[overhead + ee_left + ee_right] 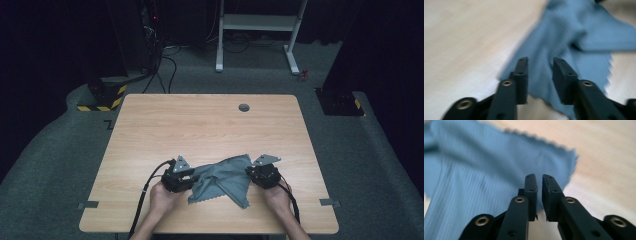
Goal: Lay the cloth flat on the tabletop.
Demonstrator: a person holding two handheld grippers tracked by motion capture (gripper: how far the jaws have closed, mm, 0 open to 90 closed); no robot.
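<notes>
Blue-grey microfibre, thin and ribbed with a pinked zigzag edge, makes up the cloth (223,178), which lies crumpled on the table (200,125) in the lower middle of the high view, between the person's two hands. Nearest the bottom of that view, the left tongs (186,176) sit at the cloth's left end and the right tongs (256,172) at its right end. In the left gripper view the left tongs (540,75) stand parted with cloth (574,42) beneath and between them, the pads not pressing on it, so nothing is grasped. In the right gripper view the right tongs (538,192) are nearly clenched, a narrow slit left between the pads, and hover over the cloth's (486,170) corner at the right of the frame; no fabric appears pinched in that slit. The cloth looks light, limp and a little slippery on the smooth wood, so it will likely sag, fold over itself and slide rather than hold a shape; the best hold is probably a corner or the zigzag hem, pinched low against the table so only one layer comes up. Beyond the cloth the wood stretches bare towards the top of the high view, past a small round cable hole (244,107), giving plenty of open room for spreading or dragging, while the near edge lies close behind the hands.
</notes>
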